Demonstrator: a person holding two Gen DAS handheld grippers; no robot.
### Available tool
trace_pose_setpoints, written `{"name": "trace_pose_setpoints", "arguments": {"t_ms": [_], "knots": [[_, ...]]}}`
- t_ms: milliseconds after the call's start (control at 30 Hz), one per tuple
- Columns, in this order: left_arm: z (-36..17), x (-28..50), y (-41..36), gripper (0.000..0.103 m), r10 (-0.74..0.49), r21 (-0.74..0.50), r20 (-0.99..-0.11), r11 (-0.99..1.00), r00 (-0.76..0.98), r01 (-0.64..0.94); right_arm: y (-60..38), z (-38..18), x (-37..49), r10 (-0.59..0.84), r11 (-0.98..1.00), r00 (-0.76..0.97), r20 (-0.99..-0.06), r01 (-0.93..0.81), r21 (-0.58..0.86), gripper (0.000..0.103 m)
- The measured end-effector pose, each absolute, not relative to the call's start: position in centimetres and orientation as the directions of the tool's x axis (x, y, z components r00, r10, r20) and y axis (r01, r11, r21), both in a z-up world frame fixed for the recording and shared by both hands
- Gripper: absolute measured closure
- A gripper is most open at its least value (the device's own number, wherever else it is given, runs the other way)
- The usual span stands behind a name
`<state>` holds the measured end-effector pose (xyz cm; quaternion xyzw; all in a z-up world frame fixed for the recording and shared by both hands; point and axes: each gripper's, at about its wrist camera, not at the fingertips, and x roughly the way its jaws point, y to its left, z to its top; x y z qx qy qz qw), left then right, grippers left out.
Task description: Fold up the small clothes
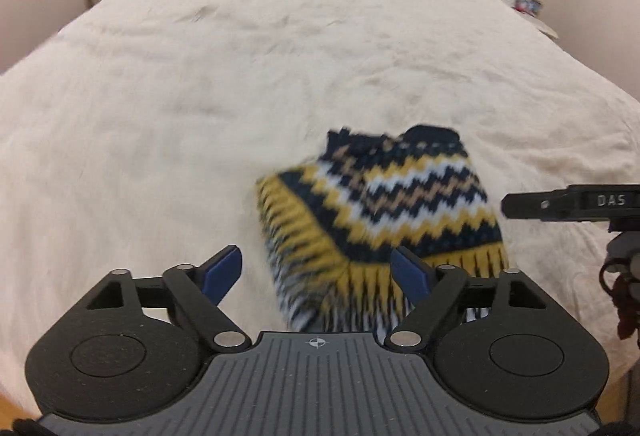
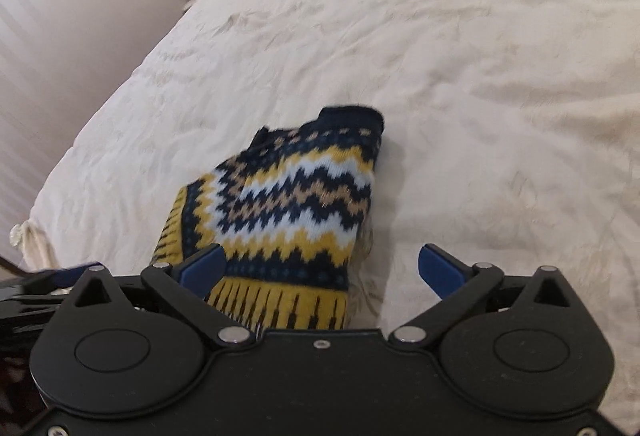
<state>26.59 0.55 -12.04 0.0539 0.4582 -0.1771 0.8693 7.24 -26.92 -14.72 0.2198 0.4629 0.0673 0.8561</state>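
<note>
Now the sweater (image 1: 384, 204) lies folded near the bed's (image 1: 200, 76) near edge, both sets of jaws open and empty; a jaw tip could snag the knit and undo the fold.

I see one small knitted sweater (image 2: 292, 204) lying folded on the cream bedspread (image 2: 480, 76). It has navy, yellow, white and tan zigzag bands, a navy collar at the far end and a yellow-and-dark ribbed hem nearest me.
</note>
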Motion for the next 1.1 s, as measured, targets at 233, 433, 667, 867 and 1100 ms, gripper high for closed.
{"name": "trace_pose_setpoints", "arguments": {"t_ms": [233, 433, 667, 867, 1100], "knots": [[-15.8, 32.4, 0.9, 0.020, -0.207, -0.053, -0.865, 0.944, 0.457, 0.326, -27.6, -15.7, 9.9, 0.230, 0.904, 0.546, -0.805, 0.187, 0.385, 0.000], [-19.2, 34.3, 1.8, 0.016, -0.167, -0.034, -0.913, 0.941, 0.372, 0.337, -27.5, -18.4, 13.0, 0.129, 0.927, 0.455, -0.881, 0.261, 0.270, 0.000], [-20.3, 34.8, 2.7, 0.007, -0.198, -0.077, -0.921, 0.936, 0.335, 0.343, -25.8, -21.5, 15.5, 0.041, 0.973, 0.356, -0.934, 0.198, 0.118, 0.000], [-19.9, 34.9, 3.3, 0.007, -0.224, -0.103, -0.919, 0.931, 0.325, 0.350, -25.8, -20.0, 14.2, 0.048, 0.970, 0.407, -0.912, 0.198, 0.140, 0.000], [-19.7, 34.0, 4.2, 0.006, -0.244, -0.116, -0.912, 0.924, 0.329, 0.364, -24.2, -18.2, 9.1, 0.094, 0.978, 0.424, -0.901, 0.128, 0.163, 0.000]]}}
